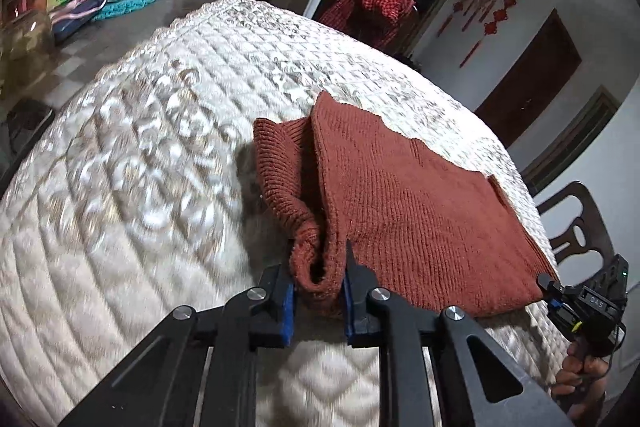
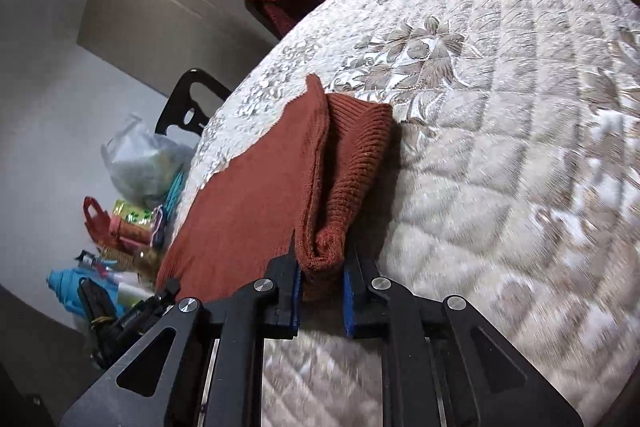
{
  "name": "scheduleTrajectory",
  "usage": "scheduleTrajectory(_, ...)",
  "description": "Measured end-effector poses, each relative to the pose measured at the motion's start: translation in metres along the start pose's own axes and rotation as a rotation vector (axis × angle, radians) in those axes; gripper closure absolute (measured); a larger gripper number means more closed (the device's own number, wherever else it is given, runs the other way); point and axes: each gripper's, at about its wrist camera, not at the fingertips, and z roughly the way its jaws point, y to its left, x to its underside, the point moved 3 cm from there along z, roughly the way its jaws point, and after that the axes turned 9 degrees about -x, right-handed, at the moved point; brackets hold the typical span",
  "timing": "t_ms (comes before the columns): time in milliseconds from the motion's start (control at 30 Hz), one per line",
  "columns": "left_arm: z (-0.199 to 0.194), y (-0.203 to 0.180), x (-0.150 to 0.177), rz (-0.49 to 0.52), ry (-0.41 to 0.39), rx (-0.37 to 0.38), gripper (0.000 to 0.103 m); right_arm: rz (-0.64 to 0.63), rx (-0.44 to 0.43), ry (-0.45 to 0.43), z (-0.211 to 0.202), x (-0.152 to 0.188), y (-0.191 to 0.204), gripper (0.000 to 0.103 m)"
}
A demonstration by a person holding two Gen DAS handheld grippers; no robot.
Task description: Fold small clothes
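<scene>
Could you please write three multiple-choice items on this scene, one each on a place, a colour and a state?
1. Where does the sweater lie?
A. On the quilted cover
B. On a chair seat
C. On the floor

2. What colour is the sweater?
A. Teal
B. Rust red
C. White

3. What is the state of the two grippers?
A. Both open, clear of the sweater
B. Only the left one shut on it
C. Both shut on the sweater's near edge

Answers:
1 A: the knit spreads flat on the white quilted cover in both views.
2 B: the whole knit is rust red.
3 C: the left gripper pinches a bunched fold of the edge between its blue pads, and the right gripper does the same at the other near corner.
</scene>
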Motion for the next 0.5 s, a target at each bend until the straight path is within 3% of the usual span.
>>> scheduleTrajectory(333, -0.038, 0.004, 0.054, 0.034, 0.016, 0.05, 0.083, -0.02, 0.046, 0.056, -0.038, 0.044, 0.0, 0.087)
scheduleTrajectory(500, -0.035, 0.008, 0.064, 0.046, 0.028, 0.042, 0.083, -0.026, 0.063, 0.066, -0.04, 0.055, -0.007, 0.087)
